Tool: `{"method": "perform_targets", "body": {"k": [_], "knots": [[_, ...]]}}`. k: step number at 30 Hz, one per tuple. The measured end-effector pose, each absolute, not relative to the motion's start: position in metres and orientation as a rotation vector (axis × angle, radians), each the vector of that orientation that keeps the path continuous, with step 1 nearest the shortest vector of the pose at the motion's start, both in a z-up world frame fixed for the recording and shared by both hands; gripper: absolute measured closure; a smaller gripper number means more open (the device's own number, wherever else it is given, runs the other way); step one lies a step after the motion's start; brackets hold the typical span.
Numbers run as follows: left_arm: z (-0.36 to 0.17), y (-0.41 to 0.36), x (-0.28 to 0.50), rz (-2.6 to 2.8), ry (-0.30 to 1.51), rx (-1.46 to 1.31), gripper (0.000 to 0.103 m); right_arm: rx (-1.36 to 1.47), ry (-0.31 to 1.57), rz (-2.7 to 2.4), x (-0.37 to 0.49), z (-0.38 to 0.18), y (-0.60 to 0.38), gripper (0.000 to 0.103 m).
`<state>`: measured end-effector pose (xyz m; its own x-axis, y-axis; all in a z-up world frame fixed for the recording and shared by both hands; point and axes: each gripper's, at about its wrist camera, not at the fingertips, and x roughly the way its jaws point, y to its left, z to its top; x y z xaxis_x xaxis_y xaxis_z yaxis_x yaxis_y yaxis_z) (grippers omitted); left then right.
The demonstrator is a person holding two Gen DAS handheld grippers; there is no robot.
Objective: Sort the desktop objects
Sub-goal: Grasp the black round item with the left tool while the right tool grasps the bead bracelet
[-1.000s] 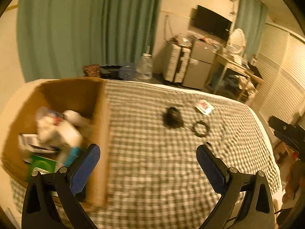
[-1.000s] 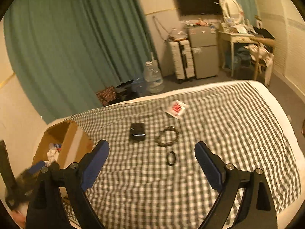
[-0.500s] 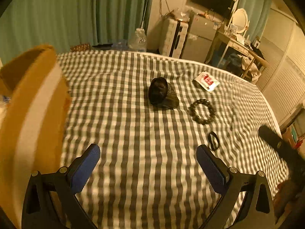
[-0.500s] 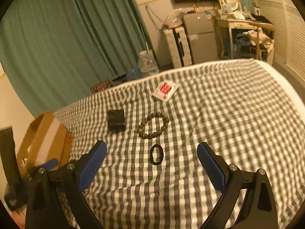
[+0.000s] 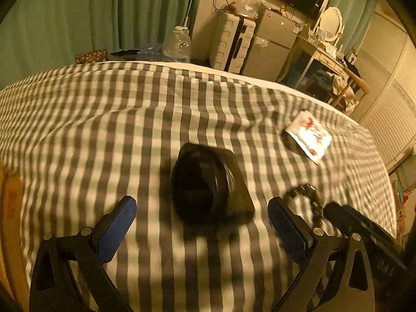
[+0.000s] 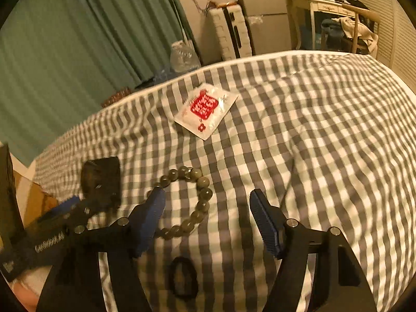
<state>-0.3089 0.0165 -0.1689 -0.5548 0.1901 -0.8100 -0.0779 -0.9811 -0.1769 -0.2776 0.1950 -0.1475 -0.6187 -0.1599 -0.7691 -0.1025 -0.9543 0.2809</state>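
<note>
On the checked cloth (image 5: 109,119) lies a black roll on a black base (image 5: 208,184). My left gripper (image 5: 201,208) hangs open just in front of it, one finger on each side, touching nothing. To the right lie a bead bracelet (image 5: 306,195) and a white packet with red print (image 5: 309,135). In the right wrist view my right gripper (image 6: 208,197) is low over the bead bracelet (image 6: 205,192). Its jaws are closing, with the bracelet's right side between the fingers and the pads clear of it. A black hair tie (image 6: 182,278) lies below. The packet (image 6: 205,109) is further back.
The cardboard box (image 5: 10,221) stands at the cloth's left edge, also seen as the box (image 6: 33,200) behind my left gripper (image 6: 88,197). Past the far edge are a water bottle (image 5: 179,44), a suitcase (image 5: 228,44) and a desk (image 5: 335,62).
Both grippers have dropped closer to the cloth. The left one swung away from the box to the black roll. The right one came over the bracelet and its jaws have narrowed.
</note>
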Motion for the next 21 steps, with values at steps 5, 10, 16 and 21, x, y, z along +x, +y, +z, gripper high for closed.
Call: {"method": "perform_targets", "body": {"k": [5,10,16,21], "knots": [[-0.181,0.016,-0.325,2.674,-0.129,-1.406,0.017,1.410,-0.427,-2.667,-0.294,-0.165,0.184,0.048],[-0.172,0.013,-0.318,2.662,-0.067,-1.423,0.043,1.384,-0.319,-2.714,-0.293,-0.164,0.174,0.091],[-0.150,-0.003,-0.285,2.691,-0.038,-1.385,0.043,1.333,-0.341,-2.728,-0.267,-0.148,0.179,0.092],[-0.128,-0.012,-0.248,2.700,-0.022,-1.382,0.043,1.262,-0.434,-2.705,-0.237,-0.117,0.177,0.092]]}}
